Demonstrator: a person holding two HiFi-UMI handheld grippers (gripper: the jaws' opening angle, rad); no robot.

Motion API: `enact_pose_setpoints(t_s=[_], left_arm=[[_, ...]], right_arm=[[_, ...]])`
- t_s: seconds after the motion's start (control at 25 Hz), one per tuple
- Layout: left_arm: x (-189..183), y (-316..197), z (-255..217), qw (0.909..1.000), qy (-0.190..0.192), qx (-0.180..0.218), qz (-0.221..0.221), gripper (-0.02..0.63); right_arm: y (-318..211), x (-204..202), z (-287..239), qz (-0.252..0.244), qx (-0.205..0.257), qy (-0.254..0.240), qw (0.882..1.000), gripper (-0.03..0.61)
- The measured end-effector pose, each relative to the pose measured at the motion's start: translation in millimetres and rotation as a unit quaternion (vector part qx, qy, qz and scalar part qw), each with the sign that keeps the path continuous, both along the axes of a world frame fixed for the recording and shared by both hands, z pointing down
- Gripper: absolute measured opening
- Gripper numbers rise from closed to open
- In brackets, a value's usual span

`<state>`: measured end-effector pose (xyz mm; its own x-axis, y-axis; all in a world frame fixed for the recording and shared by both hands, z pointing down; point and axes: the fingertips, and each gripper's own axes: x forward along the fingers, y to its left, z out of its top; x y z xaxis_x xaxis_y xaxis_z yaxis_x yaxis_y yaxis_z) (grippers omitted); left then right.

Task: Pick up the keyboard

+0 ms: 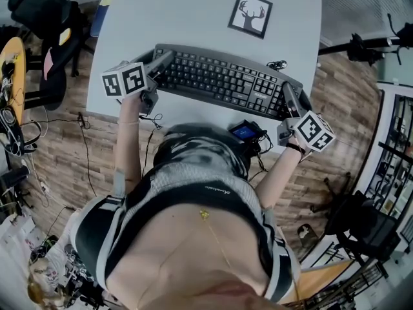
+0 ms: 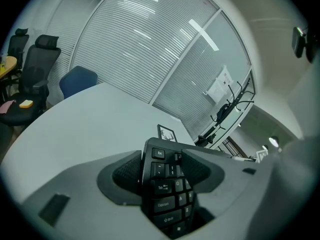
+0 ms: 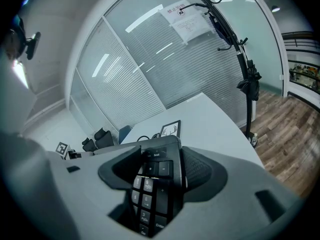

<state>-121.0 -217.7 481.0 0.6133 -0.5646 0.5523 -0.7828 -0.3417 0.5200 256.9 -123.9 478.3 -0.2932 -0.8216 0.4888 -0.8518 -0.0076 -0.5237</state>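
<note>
So, step: grasp set at both ends; lift not yet evident.
Keyboard: on white counter, near front edge, just short of deer picture.
Left tool: jaws clamped across Esc end.
Right tool: jaws clamped across numpad end.
Next move: prob. raise both ends together, level, w/ equal grip; risk of twist or slip if uneven.
Head view only: whole keyboard, both tools at once.
Left & right gripper views only: pads against keyboard edges.
Underside clear of counter: can't tell.
</note>
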Motion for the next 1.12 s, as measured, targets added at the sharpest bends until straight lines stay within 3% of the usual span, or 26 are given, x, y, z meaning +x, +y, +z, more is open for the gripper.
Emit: enact_pose_setpoints(t_s=[0.08, 0.44, 1.12], left_arm=[[-4, -2, -6, 0.9999, -0.011, 0.008, -0.005, 0.236], [0, 3, -3, 0.9999, 0.012, -0.002, 0.001, 0.236], [-3, 0, -16, 0.9999, -0.001, 0.014, -0.007, 0.236]], right_arm=[[0, -1, -2, 0.000, 0.002, 0.001, 1.000, 0.258], [0, -1, -8, 0.001, 0.003, 0.009, 1.000, 0.258], [0, -4, -14, 0.001, 0.003, 0.011, 1.000, 0.259]])
